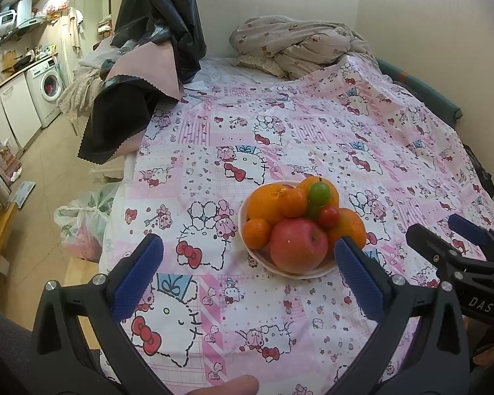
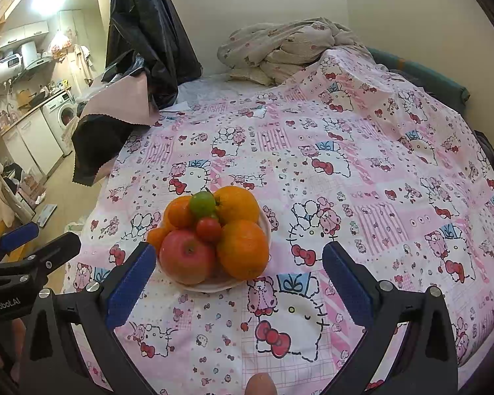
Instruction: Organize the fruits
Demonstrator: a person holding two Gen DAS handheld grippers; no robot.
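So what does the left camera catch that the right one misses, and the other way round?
Only the left wrist view shows the plastic bags on the floor beside the bed, and the right gripper entering from the side.

Only the right wrist view shows the bright ceiling light, and the left gripper at its edge.

Both show the bowl piled with oranges, a red apple, a small red tomato and a green one, on the pink cartoon bedsheet, with each camera's own open blue fingers in front.
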